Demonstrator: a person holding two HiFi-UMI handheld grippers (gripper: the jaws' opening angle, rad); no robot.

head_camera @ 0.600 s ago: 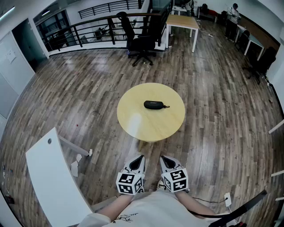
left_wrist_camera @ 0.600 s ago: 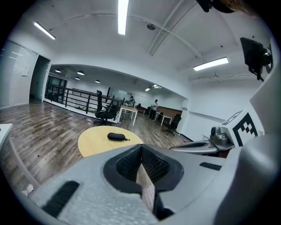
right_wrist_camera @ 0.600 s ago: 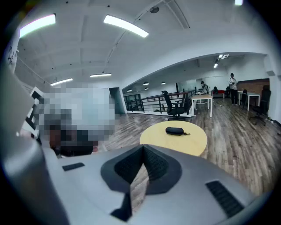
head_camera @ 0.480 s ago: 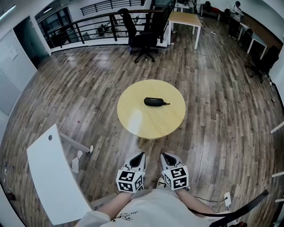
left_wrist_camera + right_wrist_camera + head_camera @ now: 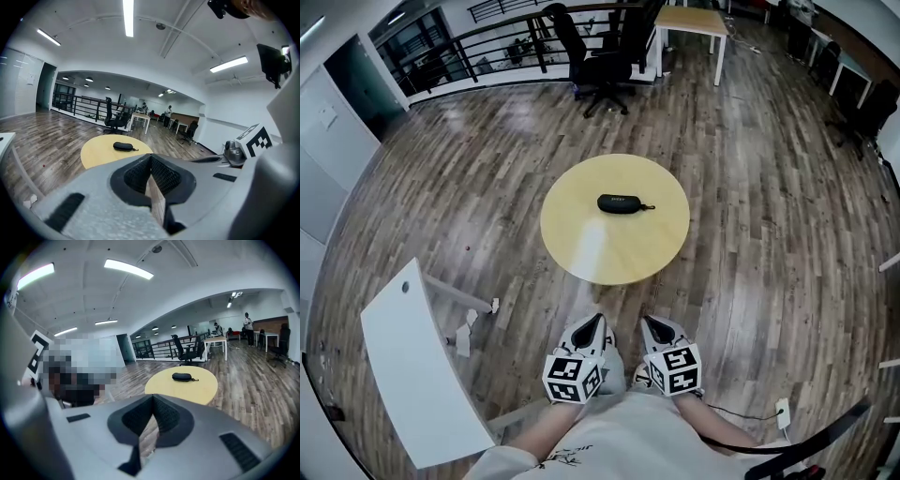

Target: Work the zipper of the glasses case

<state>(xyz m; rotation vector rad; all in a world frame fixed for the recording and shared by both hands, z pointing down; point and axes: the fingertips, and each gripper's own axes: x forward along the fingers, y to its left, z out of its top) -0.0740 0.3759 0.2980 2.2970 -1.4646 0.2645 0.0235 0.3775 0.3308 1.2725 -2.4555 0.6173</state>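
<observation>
Not much going on yet tbh. Both pairs of jaws are pressed together with nothing between them. The left gripper (image 5: pixel 593 325) and right gripper (image 5: pixel 650 325) sit side by side, tucked in close to the person's body. The black oval zippered glasses case (image 5: pixel 620 202) lies well ahead of both sets of jaws on the round pale-yellow wooden table (image 5: pixel 581 255), nowhere near touching. Compared with half a second back, the table and case have drifted a bit further up beyond the jaw tips in the head view, and the grippers have barely budged. My read is that zipper work hasn't started, and the jaws will need to open before grabbing the little pull tab (image 5: pixel 652 207)
</observation>
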